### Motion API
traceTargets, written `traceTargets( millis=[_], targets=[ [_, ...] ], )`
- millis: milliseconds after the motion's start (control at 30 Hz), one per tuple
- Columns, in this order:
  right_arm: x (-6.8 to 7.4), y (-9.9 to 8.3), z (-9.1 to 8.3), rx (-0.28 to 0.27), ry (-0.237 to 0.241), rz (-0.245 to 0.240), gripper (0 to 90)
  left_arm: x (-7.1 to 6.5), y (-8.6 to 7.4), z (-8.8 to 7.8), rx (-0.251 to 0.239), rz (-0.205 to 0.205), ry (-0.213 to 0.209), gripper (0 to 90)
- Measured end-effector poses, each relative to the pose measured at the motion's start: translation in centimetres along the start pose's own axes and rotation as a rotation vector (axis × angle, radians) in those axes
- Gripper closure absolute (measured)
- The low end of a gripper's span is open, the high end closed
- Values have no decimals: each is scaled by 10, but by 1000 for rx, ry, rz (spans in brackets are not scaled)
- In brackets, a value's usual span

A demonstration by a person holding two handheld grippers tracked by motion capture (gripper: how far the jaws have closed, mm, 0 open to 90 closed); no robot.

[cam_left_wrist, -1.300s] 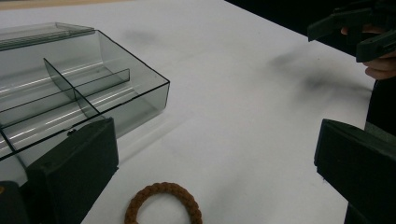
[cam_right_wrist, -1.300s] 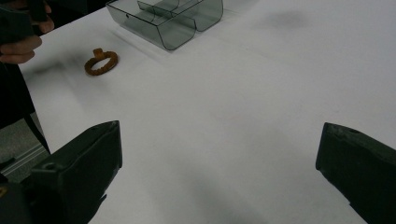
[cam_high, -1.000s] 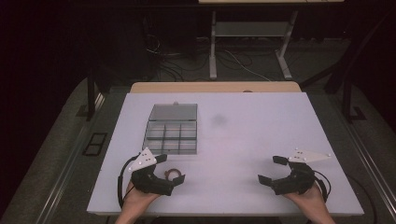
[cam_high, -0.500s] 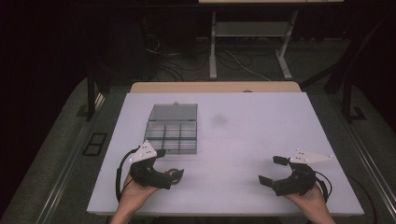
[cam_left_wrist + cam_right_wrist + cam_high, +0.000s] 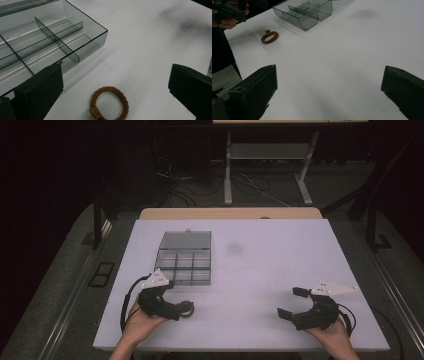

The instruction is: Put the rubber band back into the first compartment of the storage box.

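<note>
Left tool (image 5: 181, 311) shifted rightward (bracelet (image 5: 109, 103) between jaws)

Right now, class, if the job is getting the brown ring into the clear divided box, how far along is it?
Nothing looks done: the divided box holds nothing in the compartments visible. In hand: the left claw is open, its jaws either side of the braided brown ring, which lies on the table. Left: closing, lifting and placing. The right claw is open and idle.
</note>
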State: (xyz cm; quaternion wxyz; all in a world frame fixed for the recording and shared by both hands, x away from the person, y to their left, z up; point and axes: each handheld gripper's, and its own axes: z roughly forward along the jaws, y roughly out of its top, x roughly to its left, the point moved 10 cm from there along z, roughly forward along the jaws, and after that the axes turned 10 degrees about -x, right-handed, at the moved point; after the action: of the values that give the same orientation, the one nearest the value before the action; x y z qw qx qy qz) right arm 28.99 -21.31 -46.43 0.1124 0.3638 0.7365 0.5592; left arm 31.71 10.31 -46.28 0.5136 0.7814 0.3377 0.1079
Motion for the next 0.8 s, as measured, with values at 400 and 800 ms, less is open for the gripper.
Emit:
traceTargets(
  millis=[400, 800],
  targets=[
    [1, 0, 1, 2, 1, -5, 6, 10, -4, 6, 67, 7, -18, 14],
    [2, -1, 2, 7, 6, -4, 6, 12, -15, 15, 190, 47, -41, 48]
  ],
)
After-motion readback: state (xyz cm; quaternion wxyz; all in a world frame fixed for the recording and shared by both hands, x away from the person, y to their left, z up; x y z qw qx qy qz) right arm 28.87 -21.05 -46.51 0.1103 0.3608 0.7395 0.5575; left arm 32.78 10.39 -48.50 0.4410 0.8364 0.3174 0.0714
